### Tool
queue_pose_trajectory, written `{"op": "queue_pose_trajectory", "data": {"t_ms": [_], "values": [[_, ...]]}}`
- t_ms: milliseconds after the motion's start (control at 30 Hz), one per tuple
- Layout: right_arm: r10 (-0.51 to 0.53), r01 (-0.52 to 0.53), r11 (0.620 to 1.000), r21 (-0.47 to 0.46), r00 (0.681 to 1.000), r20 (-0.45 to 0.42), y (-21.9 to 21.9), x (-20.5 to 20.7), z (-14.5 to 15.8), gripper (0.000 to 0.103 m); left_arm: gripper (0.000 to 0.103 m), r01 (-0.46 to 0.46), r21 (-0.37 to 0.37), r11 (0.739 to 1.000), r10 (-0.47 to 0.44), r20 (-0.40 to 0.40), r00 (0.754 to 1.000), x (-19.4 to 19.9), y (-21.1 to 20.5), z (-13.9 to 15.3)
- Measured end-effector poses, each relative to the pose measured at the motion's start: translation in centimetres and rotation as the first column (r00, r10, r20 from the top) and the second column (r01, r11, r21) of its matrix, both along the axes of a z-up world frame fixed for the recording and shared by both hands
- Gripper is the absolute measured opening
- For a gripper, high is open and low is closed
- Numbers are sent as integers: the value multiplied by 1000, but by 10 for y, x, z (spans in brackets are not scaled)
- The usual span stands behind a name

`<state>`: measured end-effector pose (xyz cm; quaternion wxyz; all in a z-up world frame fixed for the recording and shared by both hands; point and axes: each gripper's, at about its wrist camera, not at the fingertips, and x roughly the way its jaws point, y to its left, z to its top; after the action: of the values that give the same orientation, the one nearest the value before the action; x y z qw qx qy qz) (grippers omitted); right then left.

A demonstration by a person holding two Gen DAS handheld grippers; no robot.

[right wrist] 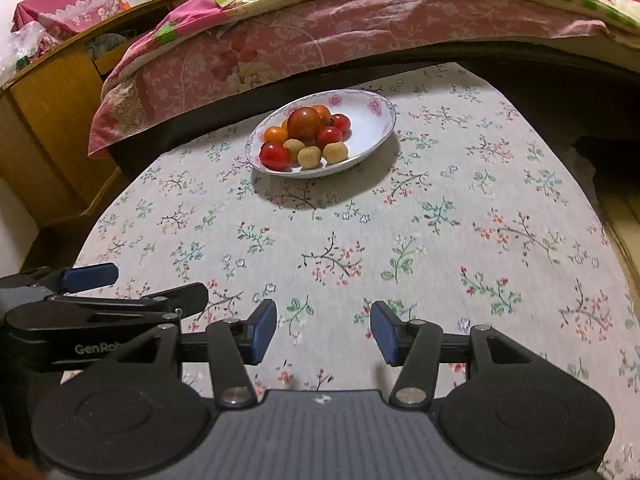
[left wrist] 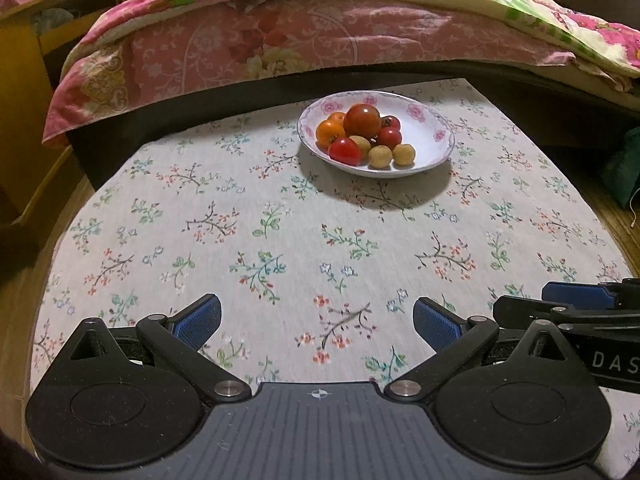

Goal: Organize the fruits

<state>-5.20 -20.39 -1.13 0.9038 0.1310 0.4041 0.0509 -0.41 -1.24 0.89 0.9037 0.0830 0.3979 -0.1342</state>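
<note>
Both grippers hang over the near edge of the table (left wrist: 280, 216), angled downward and forward toward the far edge, side by side.

Left gripper (left wrist: 316, 324): fingers spread wide, blue pads (left wrist: 198, 320) facing inward, nothing between them, only the floral tablecloth (right wrist: 440, 208) showing through the gap. Not touching the cloth as far as can be seen.

Right gripper (right wrist: 323, 332): fingers apart but at a narrower gap than the left, pads (right wrist: 264, 332) roughly parallel, nothing between them. In the left wrist view the right gripper shows edge-on at the right border, just beside the left gripper; in the right wrist view the left one shows the same way at the left border.

No hand or sleeve visible in either view.

Plate (left wrist: 432, 136) with pink flower rim sits near the far edge of the table, close to the bed (left wrist: 248, 44) with its pink floral quilt. Well apart from both grippers. On the plate, all bunched to its left side: a large red tomato (left wrist: 362, 120), small red tomatoes (left wrist: 345, 151), orange tomatoes (left wrist: 330, 132), and three pale yellow-brown round fruits (left wrist: 380, 157) at the front. All fruits are on the plate, none on the cloth.

Wooden cabinet (right wrist: 52, 120) stands off the far-left corner.
</note>
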Motion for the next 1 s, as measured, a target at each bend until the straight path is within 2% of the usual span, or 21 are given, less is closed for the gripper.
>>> {"op": "queue_pose_trajectory", "data": {"t_ms": [233,400,633,1000], "values": [[-2,2,1000,-10,1000,-5,3,-15,-1,48,103,-6,24,1000,6,-1,1000,-16,4,1],[9,-9,1000,-13,1000,-11,8,-23,-4,47,103,-14,69,997,13,17,1000,-27,4,2],[13,-13,1000,-17,1000,-19,12,-28,-7,48,103,-32,41,999,33,-31,999,-28,11,-3],[15,-16,1000,-15,999,-31,14,-27,-10,48,103,-42,43,998,45,-48,998,-27,11,-7]]}}
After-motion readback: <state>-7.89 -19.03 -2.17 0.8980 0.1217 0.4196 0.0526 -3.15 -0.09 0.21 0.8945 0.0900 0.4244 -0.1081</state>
